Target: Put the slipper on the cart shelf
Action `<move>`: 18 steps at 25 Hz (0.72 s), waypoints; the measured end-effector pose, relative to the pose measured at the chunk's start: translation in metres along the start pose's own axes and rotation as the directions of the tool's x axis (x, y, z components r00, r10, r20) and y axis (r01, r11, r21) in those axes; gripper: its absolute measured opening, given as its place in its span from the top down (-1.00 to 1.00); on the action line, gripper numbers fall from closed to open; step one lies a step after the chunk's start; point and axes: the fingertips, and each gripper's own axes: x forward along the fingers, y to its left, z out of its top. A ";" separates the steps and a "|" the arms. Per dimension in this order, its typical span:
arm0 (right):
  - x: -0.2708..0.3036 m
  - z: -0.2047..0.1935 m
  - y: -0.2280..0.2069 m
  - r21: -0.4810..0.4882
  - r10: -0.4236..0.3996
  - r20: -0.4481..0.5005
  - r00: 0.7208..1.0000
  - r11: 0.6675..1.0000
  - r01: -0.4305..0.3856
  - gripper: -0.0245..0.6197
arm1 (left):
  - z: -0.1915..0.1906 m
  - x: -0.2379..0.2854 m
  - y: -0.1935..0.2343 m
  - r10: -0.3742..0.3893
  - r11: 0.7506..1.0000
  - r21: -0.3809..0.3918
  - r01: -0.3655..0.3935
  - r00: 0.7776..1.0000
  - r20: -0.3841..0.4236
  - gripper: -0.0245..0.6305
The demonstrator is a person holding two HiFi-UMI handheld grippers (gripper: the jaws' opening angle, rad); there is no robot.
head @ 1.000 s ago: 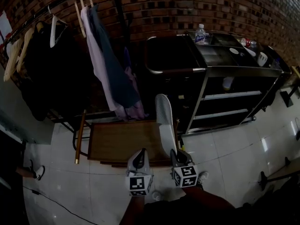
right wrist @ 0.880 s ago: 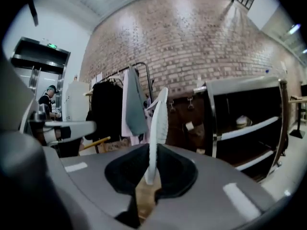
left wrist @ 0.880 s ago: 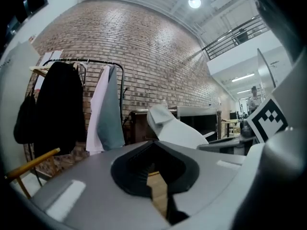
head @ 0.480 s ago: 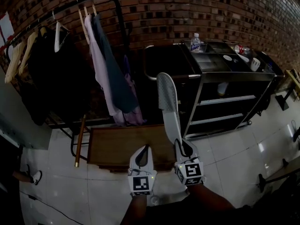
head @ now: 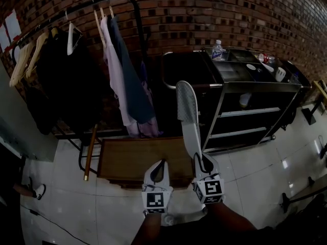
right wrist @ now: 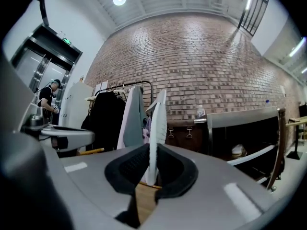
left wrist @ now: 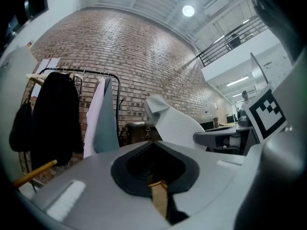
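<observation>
A red-brown brick wall is filling the background, and a glossy white tiled floor [head: 61, 198] is spreading under everything. Against the wall a black metal garment rack [head: 76, 8] is carrying dark and pale clothes on hangers. To its right a black wheeled cart [head: 255, 86] with pale shelf edges is standing, and a clear plastic bottle [head: 217, 50] is sitting near the left end of its top. A low brown wooden platform [head: 135, 157] is lying on the floor in front of the rack.

The right tongs [head: 201, 161] are pinching one end of a long, flat white slipper [head: 188, 111], and their black pads are pressing on both of its faces. In the right gripper view the slipper [right wrist: 157, 123] is showing edge-on as a thin upright blade rising from between the pads of the right tongs [right wrist: 152, 169]. It is hanging in the air, off the cart's shelves, with its rounded free end reaching in front of the cart's left side in the head view.

The slipper is looking pale grey-white with a finely dotted, woven-looking surface. In the left gripper view its [left wrist: 175, 123] upper band is showing at the free end.

The left tongs [head: 159, 167] are sitting just left of the right ones, closed to a point with nothing between them [left wrist: 153, 145].
</observation>
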 end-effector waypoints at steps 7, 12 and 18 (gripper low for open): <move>-0.001 -0.007 0.005 -0.028 -0.014 -0.022 1.000 1.000 0.014 0.80 | 0.004 0.000 -0.006 -0.017 1.000 0.016 0.016 0.999 0.031 0.88; -0.003 -0.018 0.005 -0.025 -0.002 -0.048 0.999 1.000 0.000 0.80 | 0.003 0.002 -0.010 -0.020 1.000 0.003 0.020 1.000 0.021 0.88; -0.007 -0.026 -0.010 -0.014 -0.011 -0.058 0.998 1.000 0.010 0.80 | -0.006 0.009 -0.018 -0.024 1.000 -0.010 0.024 1.000 0.005 0.88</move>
